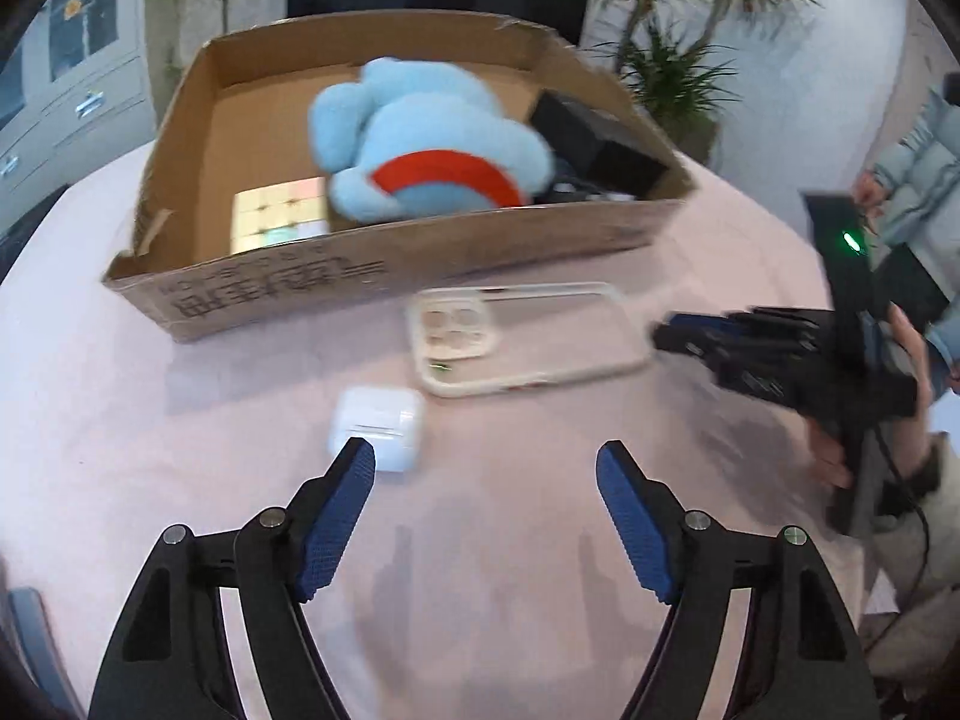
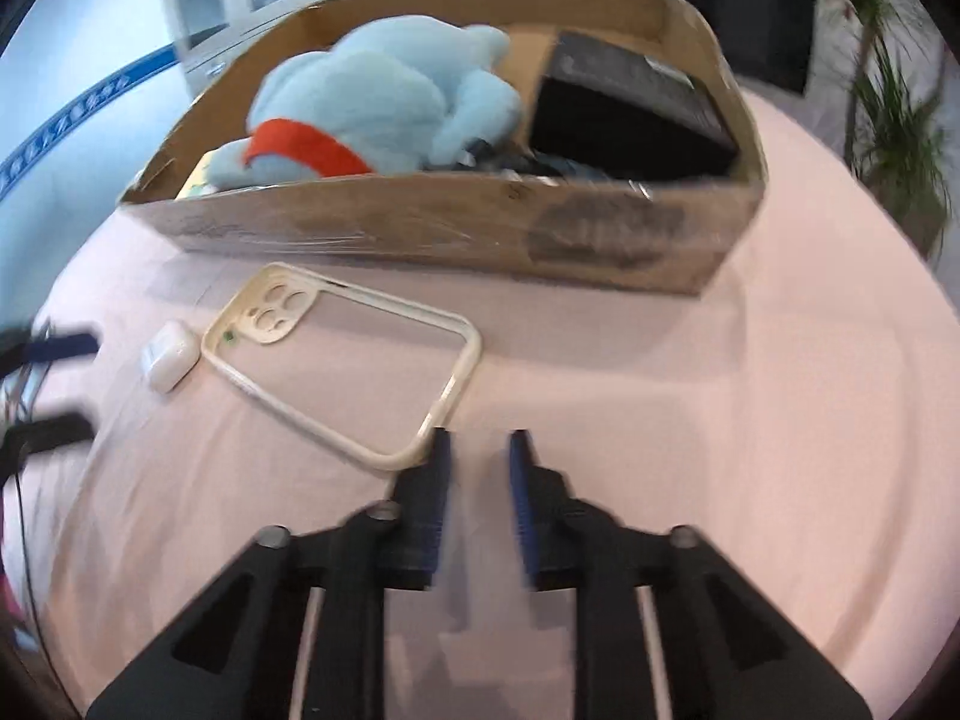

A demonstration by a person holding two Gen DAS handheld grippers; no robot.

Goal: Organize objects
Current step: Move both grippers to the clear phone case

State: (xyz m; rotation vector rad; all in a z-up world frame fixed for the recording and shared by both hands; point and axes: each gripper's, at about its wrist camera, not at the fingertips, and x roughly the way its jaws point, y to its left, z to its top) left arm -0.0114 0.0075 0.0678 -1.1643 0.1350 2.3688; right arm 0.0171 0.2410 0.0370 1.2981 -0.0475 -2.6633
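Left wrist view: your left gripper (image 1: 486,456) stands wide, nothing between its pads; the white earbud case (image 1: 377,427) sits at the left fingertip, touching or just short I cannot tell. The clear phone case (image 1: 522,342) lies beyond, before the cardboard box (image 1: 384,258). Your right gripper (image 2: 479,447) is nearly clenched, empty, beside the phone case's corner.

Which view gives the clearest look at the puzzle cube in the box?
Left wrist: the puzzle cube shows its gridded top inside the cardboard box, beside the blue plush toy. Right wrist shows only a pale sliver behind the box wall.
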